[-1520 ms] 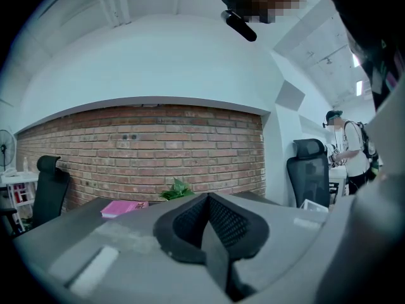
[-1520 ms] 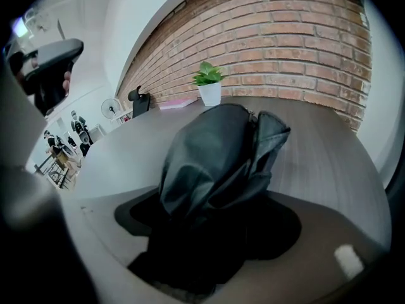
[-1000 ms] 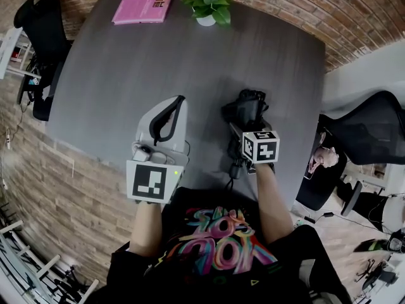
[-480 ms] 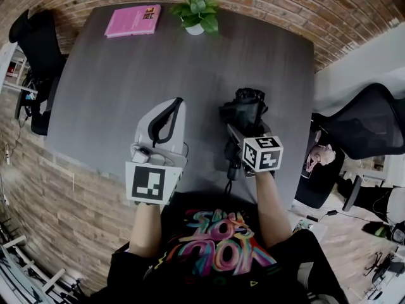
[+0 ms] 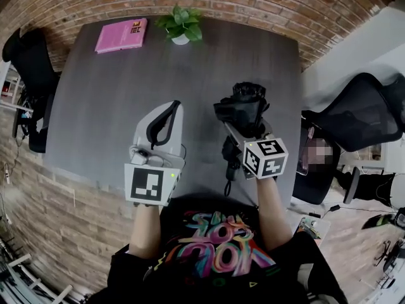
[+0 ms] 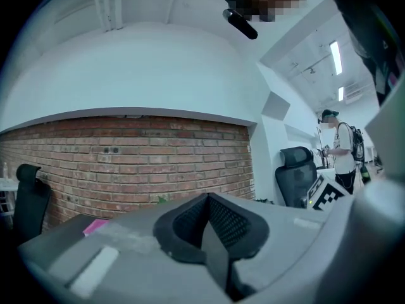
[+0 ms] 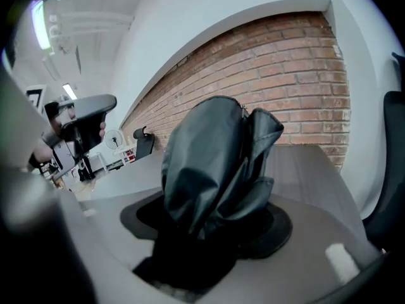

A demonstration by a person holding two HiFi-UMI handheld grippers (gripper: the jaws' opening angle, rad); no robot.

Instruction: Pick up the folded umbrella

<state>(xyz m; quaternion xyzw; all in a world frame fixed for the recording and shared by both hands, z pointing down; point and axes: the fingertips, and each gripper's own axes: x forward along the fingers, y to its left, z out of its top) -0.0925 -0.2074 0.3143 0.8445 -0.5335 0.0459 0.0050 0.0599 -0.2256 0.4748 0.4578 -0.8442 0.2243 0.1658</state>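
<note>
The folded umbrella [image 5: 244, 108] is a black bundle of crumpled fabric, lifted above the dark grey table [image 5: 107, 100] at its near right. My right gripper [image 5: 243, 123] is shut on it, and the fabric bulges up between the jaws in the right gripper view [image 7: 212, 163]. A black strap [image 5: 228, 170] hangs from the umbrella's near end. My left gripper [image 5: 168, 111] hovers level to the left of the umbrella, apart from it. Its white jaws are shut with the black pads [image 6: 235, 219] meeting and nothing between them.
A pink book [image 5: 121, 35] and a small potted plant [image 5: 180, 25] sit at the table's far edge by the brick wall. Black office chairs stand at the right [image 5: 354, 116] and far left [image 5: 28, 62]. A person [image 6: 343, 151] stands farther off at the right.
My right gripper has risen with the umbrella held in it, lifting it off the table. The left gripper has drifted slightly upward, still shut.
</note>
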